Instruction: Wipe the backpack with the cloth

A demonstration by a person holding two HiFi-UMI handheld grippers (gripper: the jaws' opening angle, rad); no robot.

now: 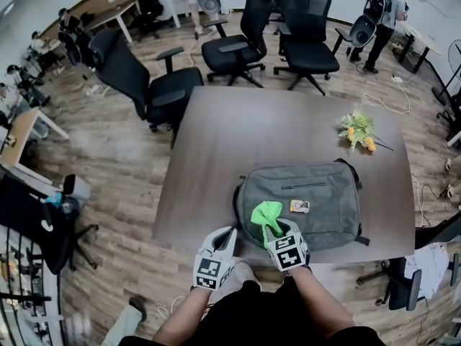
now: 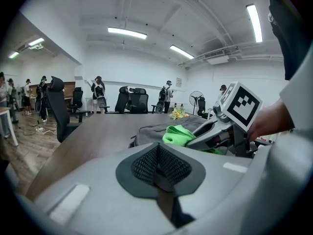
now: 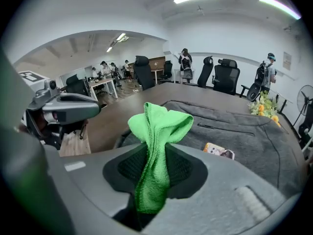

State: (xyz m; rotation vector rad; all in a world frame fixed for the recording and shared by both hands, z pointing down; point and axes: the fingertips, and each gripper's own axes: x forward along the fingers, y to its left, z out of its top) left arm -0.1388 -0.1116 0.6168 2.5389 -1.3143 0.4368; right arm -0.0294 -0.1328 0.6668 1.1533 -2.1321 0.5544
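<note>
A grey backpack (image 1: 310,204) lies flat at the near edge of the brown table (image 1: 238,135), with a small keychain tag (image 1: 300,206) on it. My right gripper (image 1: 272,231) is shut on a bright green cloth (image 1: 265,214) that sticks up over the backpack's near left part. In the right gripper view the cloth (image 3: 159,146) stands pinched between the jaws, with the backpack (image 3: 244,136) beyond. My left gripper (image 1: 229,238) hangs shut and holds nothing, just off the table's near edge, left of the backpack. Its own view shows the cloth (image 2: 178,133) and the right gripper (image 2: 230,124).
A bunch of yellow flowers (image 1: 358,130) lies at the table's far right. Black office chairs (image 1: 148,85) stand left of and behind the table. People stand at the far walls, one with a backpack (image 1: 382,16). My legs are below the table's near edge.
</note>
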